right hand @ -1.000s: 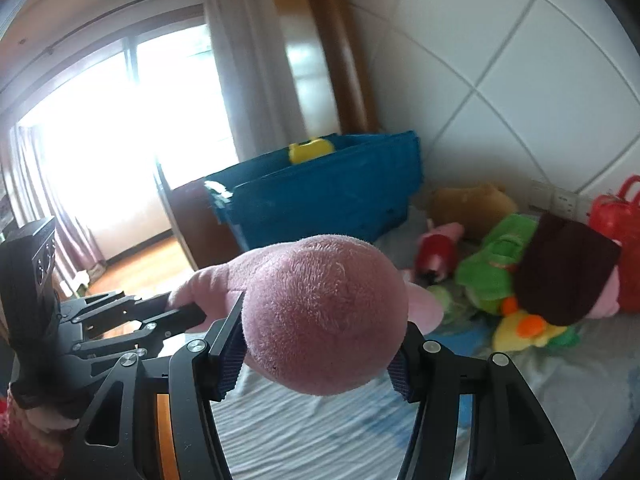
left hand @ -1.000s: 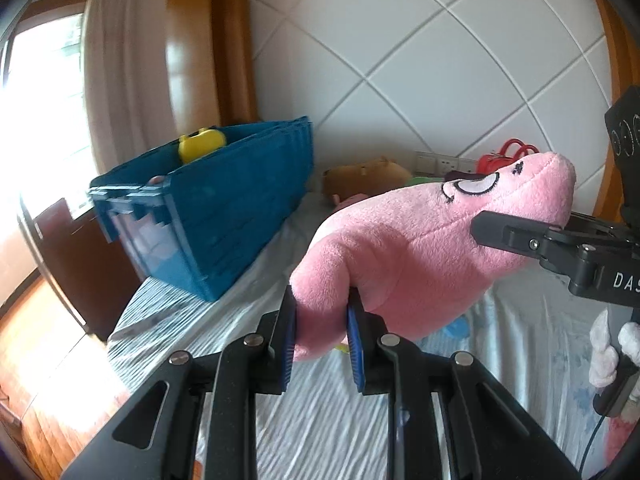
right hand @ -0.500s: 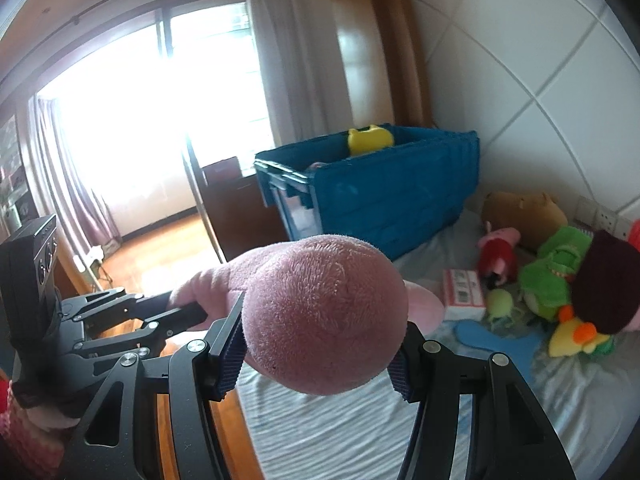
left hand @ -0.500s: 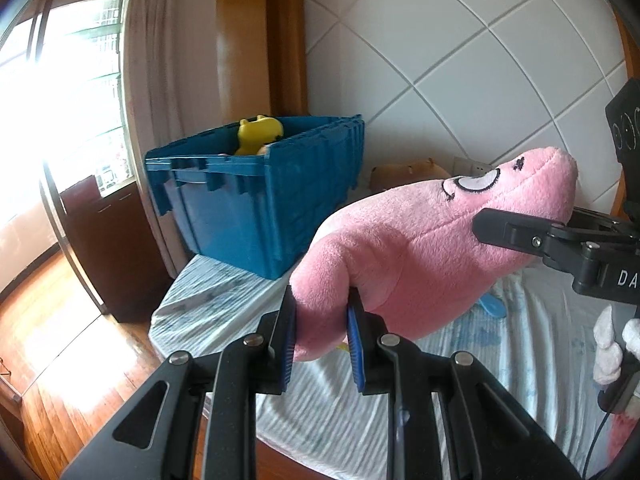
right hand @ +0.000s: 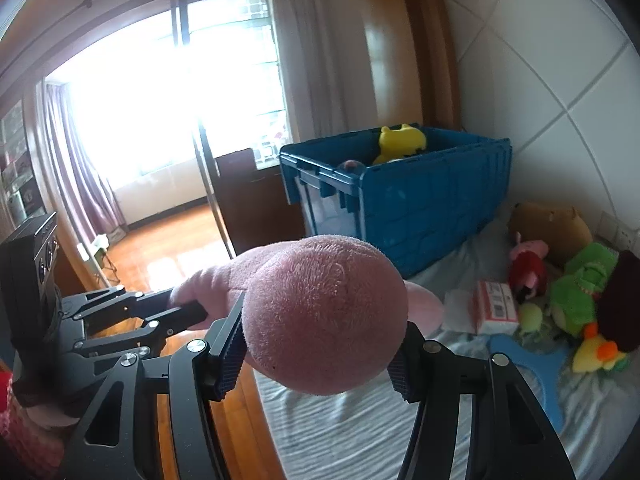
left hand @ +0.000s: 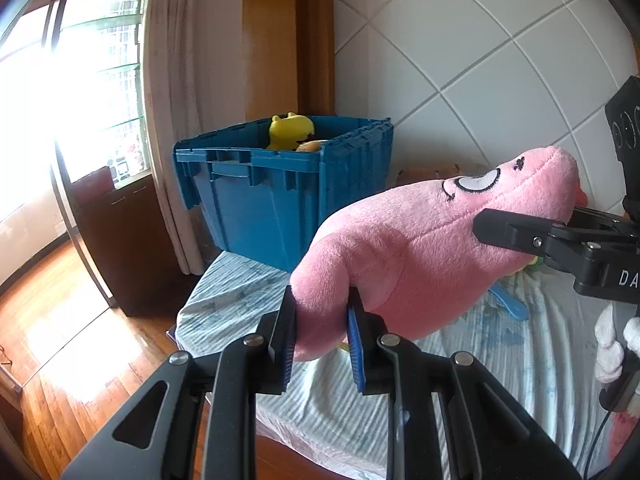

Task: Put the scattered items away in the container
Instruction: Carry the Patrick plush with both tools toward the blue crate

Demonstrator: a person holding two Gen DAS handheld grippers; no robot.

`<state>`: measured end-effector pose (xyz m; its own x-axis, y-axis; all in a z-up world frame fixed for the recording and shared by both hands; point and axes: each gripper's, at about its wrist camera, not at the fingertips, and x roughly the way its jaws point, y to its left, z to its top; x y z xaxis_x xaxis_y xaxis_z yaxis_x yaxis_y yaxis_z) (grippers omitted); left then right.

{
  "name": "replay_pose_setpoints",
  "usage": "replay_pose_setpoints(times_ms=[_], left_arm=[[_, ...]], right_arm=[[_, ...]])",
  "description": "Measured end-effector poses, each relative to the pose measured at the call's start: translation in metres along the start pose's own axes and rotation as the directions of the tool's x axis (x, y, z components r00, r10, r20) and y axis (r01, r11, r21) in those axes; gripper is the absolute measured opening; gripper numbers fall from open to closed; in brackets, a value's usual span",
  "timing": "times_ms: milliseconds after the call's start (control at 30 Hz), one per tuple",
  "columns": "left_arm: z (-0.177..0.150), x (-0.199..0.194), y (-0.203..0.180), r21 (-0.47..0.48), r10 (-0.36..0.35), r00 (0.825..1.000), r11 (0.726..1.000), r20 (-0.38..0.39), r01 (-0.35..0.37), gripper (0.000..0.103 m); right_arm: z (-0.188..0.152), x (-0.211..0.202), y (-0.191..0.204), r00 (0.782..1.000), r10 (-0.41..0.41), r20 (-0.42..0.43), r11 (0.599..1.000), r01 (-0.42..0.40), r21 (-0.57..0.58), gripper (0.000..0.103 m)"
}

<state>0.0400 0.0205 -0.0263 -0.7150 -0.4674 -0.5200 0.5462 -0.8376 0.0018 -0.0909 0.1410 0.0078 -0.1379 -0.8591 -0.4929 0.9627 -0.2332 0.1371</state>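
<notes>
A big pink plush pig (left hand: 420,252) hangs in the air between both grippers, above the near edge of the bed. My left gripper (left hand: 322,336) is shut on its narrow lower end. My right gripper (right hand: 320,354) is shut on its rounded head (right hand: 324,312); in the left wrist view that gripper (left hand: 532,232) clamps the head at the right. The blue plastic crate (left hand: 276,196) stands open on the far left corner of the bed, beyond the pig, with a yellow plush (left hand: 290,130) inside. In the right wrist view the crate (right hand: 408,196) shows the yellow plush (right hand: 400,142) too.
Against the tiled wall lie more toys: a brown plush (right hand: 556,224), a small red-and-pink pig (right hand: 528,264), a green plush (right hand: 580,284), a white and red box (right hand: 496,306) and a blue flat piece (right hand: 532,360). A dark cabinet (left hand: 116,240) and wooden floor (left hand: 44,332) lie left of the bed.
Both grippers have carried the pig leftward along the bed. The crate now sits nearer the middle of each view and the bed's end and floor have come into sight. Grips unchanged.
</notes>
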Motion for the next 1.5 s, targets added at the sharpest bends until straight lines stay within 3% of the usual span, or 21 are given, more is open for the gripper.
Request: replay_pose_setpoints(times_ms=[533,967,1267,1500], left_arm=[[0.037,0.032,0.036,-0.033,0.094,0.995,0.995,0.02,-0.094,0.022],[0.05,0.061,0.123,0.036,-0.003,1.0,0.999,-0.006,0.003,0.022],[0.103,0.062,0.185,0.112,-0.078,0.994,0.991,0.08,0.069,0.022],[0.175,0.087,0.205,0.128,-0.12,0.972,0.987,0.2,0.096,0.022]], right_arm=[[0.053,0.061,-0.009,0.995,0.1,0.006,0.993,-0.1,-0.062,0.059],[0.069,0.117,0.039,1.0,0.028,-0.009,1.0,-0.028,-0.002,0.058],[0.119,0.131,0.087,0.993,-0.056,0.101,0.998,0.055,0.021,0.058],[0.178,0.141,0.09,0.97,-0.108,0.217,0.993,0.115,-0.022,0.058]])
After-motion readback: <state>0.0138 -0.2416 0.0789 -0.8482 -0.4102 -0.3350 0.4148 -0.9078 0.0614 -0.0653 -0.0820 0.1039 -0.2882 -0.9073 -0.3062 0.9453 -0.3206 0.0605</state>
